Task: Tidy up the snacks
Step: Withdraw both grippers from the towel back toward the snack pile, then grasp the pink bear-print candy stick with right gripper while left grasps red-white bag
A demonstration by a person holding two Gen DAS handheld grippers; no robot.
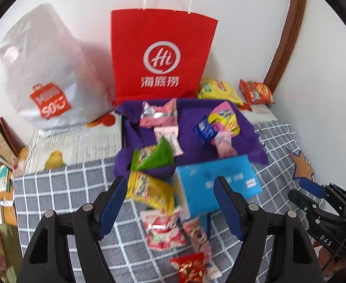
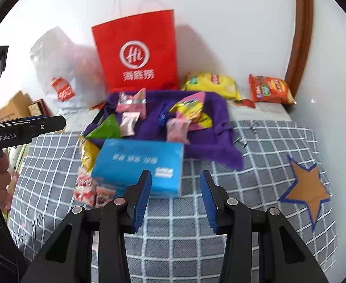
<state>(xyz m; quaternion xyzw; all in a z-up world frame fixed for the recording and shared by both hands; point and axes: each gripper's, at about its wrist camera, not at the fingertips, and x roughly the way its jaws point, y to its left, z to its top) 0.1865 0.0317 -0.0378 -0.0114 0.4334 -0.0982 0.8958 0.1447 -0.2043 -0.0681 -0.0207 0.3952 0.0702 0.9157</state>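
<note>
Beside blue box (image 2: 140, 165) edge, R claw (image 2: 176, 202) open w/ room.

Left wrist view: sitting just behind the left gripper (image 1: 170, 202), looking forward and down along its two fingers, low and close over the checked blanket (image 1: 67, 184). Right wrist view: sitting just behind the right gripper (image 2: 176, 200), looking forward and down the same way, close too. Shared by both: blue box (image 1: 217, 184) just ahead of the fingers, purple cloth (image 2: 154, 118) past it, red bag (image 2: 137, 49) far ahead at the wall.
</note>
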